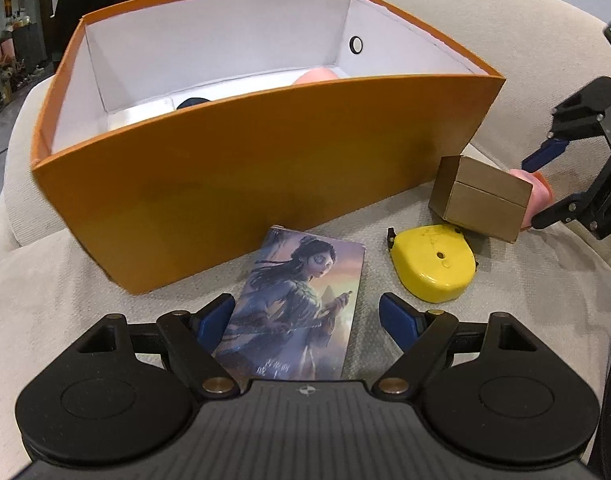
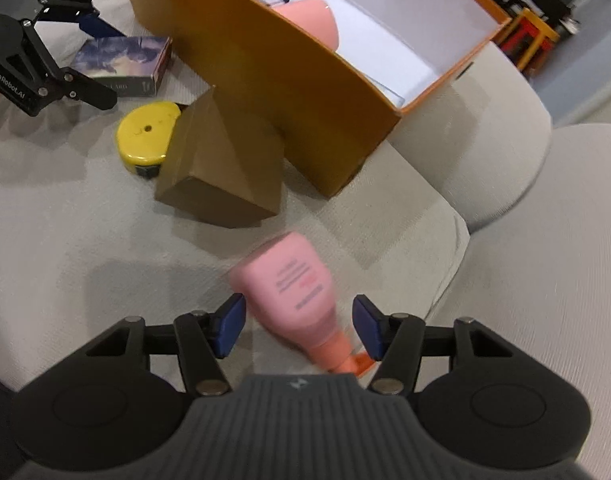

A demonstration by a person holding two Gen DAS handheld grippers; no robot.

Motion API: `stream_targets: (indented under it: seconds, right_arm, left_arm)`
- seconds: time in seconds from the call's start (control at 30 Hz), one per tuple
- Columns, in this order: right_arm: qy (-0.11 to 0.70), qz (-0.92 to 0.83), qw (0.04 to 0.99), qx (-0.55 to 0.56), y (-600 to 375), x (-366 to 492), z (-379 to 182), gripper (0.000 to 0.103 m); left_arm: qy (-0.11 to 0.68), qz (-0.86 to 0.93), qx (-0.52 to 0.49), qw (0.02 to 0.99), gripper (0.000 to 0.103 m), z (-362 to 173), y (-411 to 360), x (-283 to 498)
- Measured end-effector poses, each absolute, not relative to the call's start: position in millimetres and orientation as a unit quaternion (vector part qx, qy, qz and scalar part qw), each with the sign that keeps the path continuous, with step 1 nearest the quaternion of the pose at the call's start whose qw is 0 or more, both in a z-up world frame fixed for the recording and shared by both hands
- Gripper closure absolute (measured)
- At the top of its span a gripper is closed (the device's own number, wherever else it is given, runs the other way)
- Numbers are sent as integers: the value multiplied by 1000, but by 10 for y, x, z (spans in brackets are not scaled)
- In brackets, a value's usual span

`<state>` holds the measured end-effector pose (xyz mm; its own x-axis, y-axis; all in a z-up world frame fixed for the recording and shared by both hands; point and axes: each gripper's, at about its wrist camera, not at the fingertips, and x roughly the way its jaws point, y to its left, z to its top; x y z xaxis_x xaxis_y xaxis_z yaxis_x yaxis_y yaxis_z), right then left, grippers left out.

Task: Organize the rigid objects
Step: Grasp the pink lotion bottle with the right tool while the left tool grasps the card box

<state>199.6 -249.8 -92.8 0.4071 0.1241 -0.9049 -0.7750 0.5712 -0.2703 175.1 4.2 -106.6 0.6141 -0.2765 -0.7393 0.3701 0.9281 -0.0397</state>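
Beige sofa cushion [image 1: 45,288] carries an open orange box [image 1: 241,168] with a white interior; inside it, a pink rounded item [image 2: 313,20] and a dark object, only partly visible.

Left gripper [image 1: 301,320]: jaws spread wide, straddling an illustrated card box [image 1: 297,312] lying flat just in front of the orange box. No contact evident.

Yellow tape measure [image 1: 433,262] lies beside the card box, touching a brown cardboard box [image 1: 481,204].

Right gripper [image 2: 297,330]: jaws apart, either side of a pink bottle [image 2: 293,288] on the cushion, cap toward the camera. Frame blurred; the right pad possibly touches the bottle's neck.
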Motion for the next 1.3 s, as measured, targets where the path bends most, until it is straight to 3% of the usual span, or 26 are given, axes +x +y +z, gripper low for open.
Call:
stream_targets:
  seconds: [0.17, 0.2, 0.3, 0.5, 0.77, 0.93, 1.1, 1.3]
  right_arm:
    - [463, 332, 738, -361, -2475, 2107, -990, 46]
    - [465, 334, 736, -361, -2464, 2111, -1015, 51]
    - [471, 330, 740, -349, -2450, 2104, -1047, 51]
    - [513, 261, 765, -288, -2419, 2114, -1005, 55]
    - [566, 216, 777, -171, -2426, 1967, -912, 57]
    - [562, 225, 781, -156, -2299, 1780, -930, 57]
    - [547, 214, 792, -165, -2214, 1711, -974, 57]
    - [538, 217, 795, -174, -2135, 1735, -1017, 57]
  left_arm:
    - [393, -166, 54, 903, 9, -1103, -8, 1743]
    - [392, -164, 54, 904, 13, -1108, -18, 1730]
    - [387, -152, 57, 908, 25, -1110, -28, 1717]
    - [387, -147, 40, 909, 37, -1097, 32, 1555]
    - [395, -156, 47, 904, 37, -1106, 132, 1054]
    - [384, -138, 45, 912, 36, -1123, 105, 838]
    - [371, -129, 39, 919, 18, -1180, 44, 908]
    - [365, -122, 40, 922, 14, -1212, 3, 972]
